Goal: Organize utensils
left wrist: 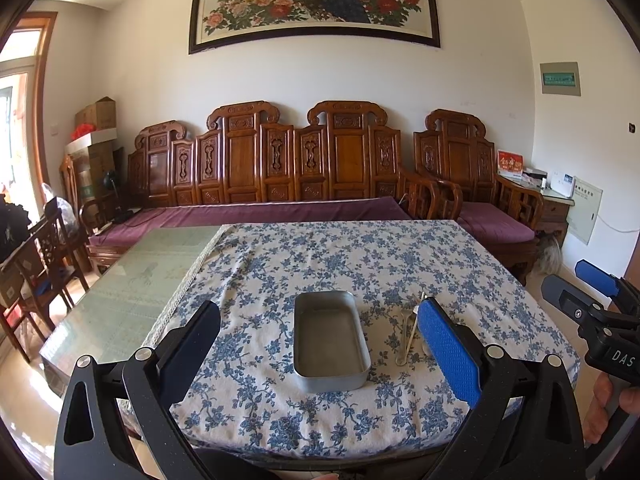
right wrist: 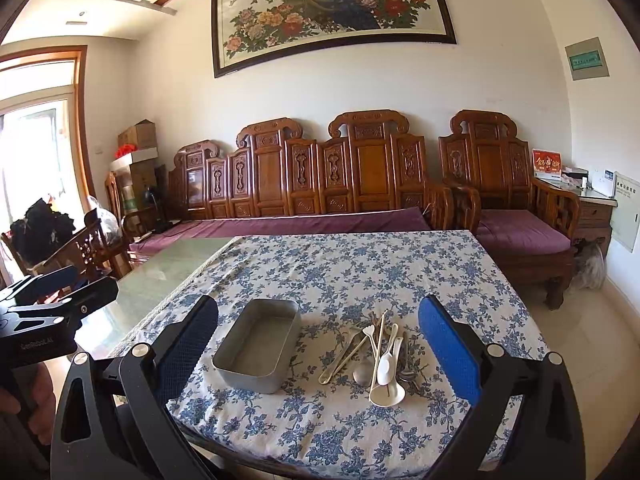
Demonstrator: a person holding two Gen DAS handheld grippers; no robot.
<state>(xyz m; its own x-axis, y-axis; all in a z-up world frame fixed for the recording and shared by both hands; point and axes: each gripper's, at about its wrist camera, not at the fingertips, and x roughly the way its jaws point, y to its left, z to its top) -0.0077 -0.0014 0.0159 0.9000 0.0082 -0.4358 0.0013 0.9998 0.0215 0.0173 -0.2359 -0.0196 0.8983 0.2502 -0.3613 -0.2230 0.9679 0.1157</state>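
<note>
An empty grey metal tray (left wrist: 329,344) (right wrist: 258,346) stands near the front of the table on the blue floral cloth. To its right lies a loose pile of utensils (right wrist: 378,354): white plastic spoons, metal spoons and thin sticks. In the left wrist view the utensils (left wrist: 406,336) are partly hidden behind my right-hand finger. My left gripper (left wrist: 320,344) is open and empty, held above the front edge with the tray between its fingers' lines. My right gripper (right wrist: 318,344) is open and empty, framing both tray and pile.
The floral cloth (right wrist: 360,268) covers the right part of a glass-topped table (left wrist: 132,280). A carved wooden sofa (left wrist: 280,168) with purple cushions stands behind it. Wooden chairs (left wrist: 44,264) stand at the left. The other gripper (left wrist: 600,320) shows at the right edge.
</note>
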